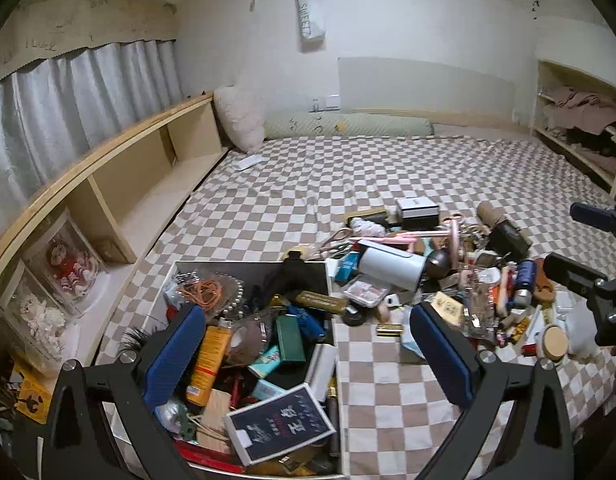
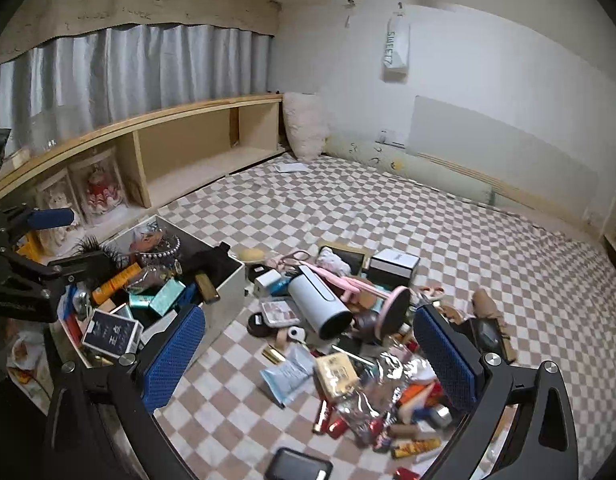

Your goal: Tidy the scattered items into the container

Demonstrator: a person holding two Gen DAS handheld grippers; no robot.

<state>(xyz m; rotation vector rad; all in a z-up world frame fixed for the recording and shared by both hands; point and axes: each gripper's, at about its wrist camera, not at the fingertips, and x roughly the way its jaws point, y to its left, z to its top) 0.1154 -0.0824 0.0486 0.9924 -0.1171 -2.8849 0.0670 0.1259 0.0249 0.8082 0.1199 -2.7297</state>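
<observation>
Container (image 1: 252, 270): near wall cut off by the bottom edge in the left wrist view; lower contents buried under the top layer. In the right wrist view its near-left corner sits behind the left claw (image 2: 58, 240). Black flat device (image 2: 298, 466): cut by the bottom edge, type unclear. Pile of small items (image 2: 372, 360): the right part is behind a blue finger pad (image 2: 444, 354); labels too small to read. Right claw (image 1: 580, 252) clipped by the frame's right edge; jaw gap can't be judged there. Dolls in clear cases (image 1: 68, 268): detail blurred.
</observation>
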